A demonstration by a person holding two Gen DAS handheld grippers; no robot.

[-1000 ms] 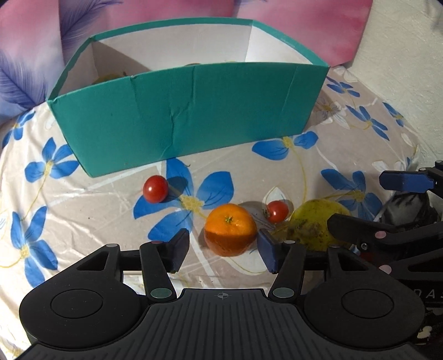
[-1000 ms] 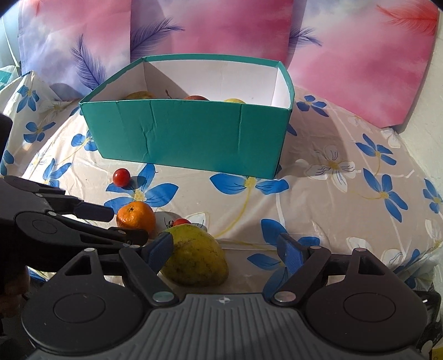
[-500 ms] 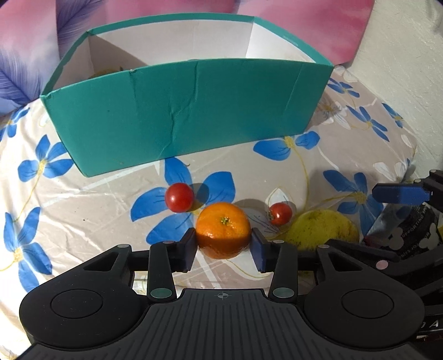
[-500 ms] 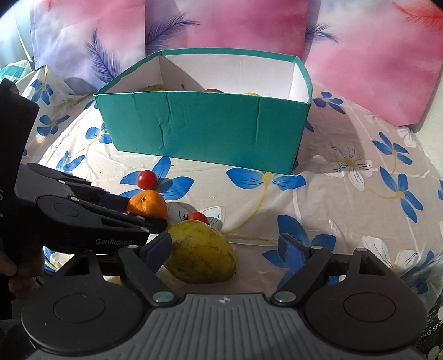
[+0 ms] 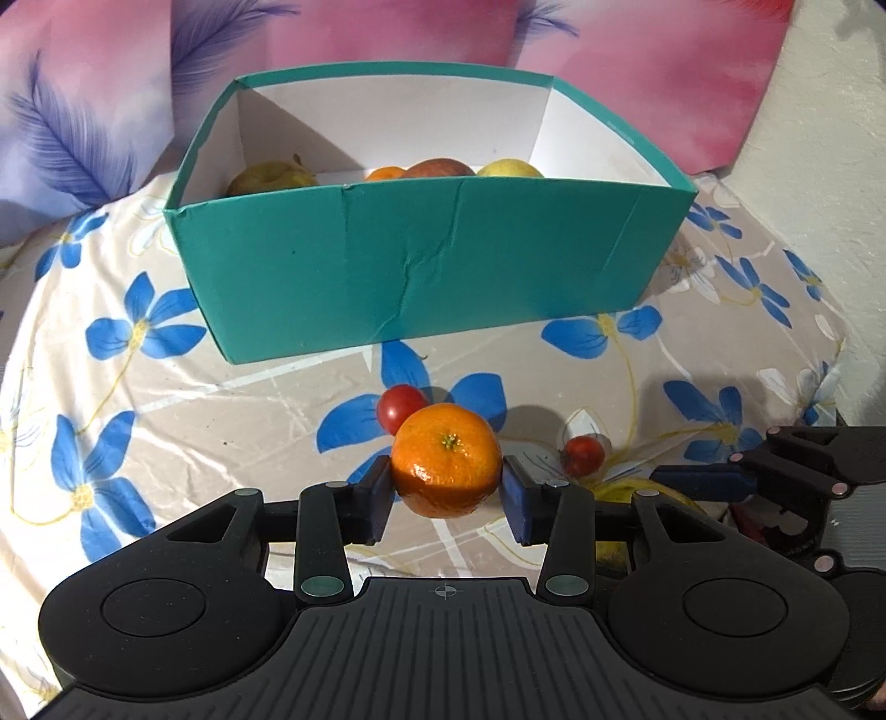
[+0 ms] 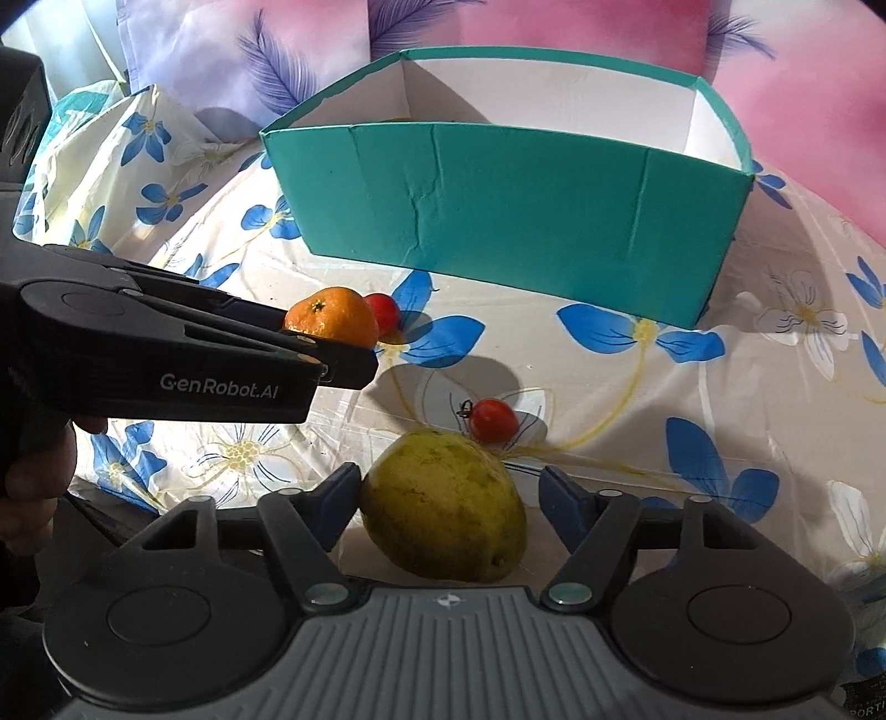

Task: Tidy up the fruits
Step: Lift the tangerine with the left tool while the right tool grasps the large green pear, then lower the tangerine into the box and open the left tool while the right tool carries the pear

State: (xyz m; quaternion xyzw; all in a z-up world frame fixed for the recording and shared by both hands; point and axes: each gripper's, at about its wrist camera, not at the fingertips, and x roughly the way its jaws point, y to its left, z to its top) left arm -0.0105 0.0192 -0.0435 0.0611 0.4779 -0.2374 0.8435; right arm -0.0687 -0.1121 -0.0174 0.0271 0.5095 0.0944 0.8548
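Observation:
My left gripper (image 5: 446, 493) is shut on an orange (image 5: 446, 465) and holds it above the floral cloth, in front of the teal box (image 5: 421, 260); the held orange also shows in the right wrist view (image 6: 332, 321). The box holds several fruits (image 5: 443, 166). My right gripper (image 6: 448, 504) is open around a yellow-green guava (image 6: 443, 504) lying on the cloth; its left pad is at the fruit, the right pad apart. Two small red tomatoes lie on the cloth, one (image 5: 401, 407) behind the orange, one (image 6: 493, 418) beyond the guava.
The teal box (image 6: 515, 216) stands at the back of the table. Pink and purple feather-print cushions (image 5: 387, 33) lie behind it. A white wall (image 5: 830, 138) is at the right. The cloth (image 5: 138, 415) drops off at the table's edges.
My left gripper has shut on the orange and lifted it off the cloth. My right gripper has moved in around the guava.

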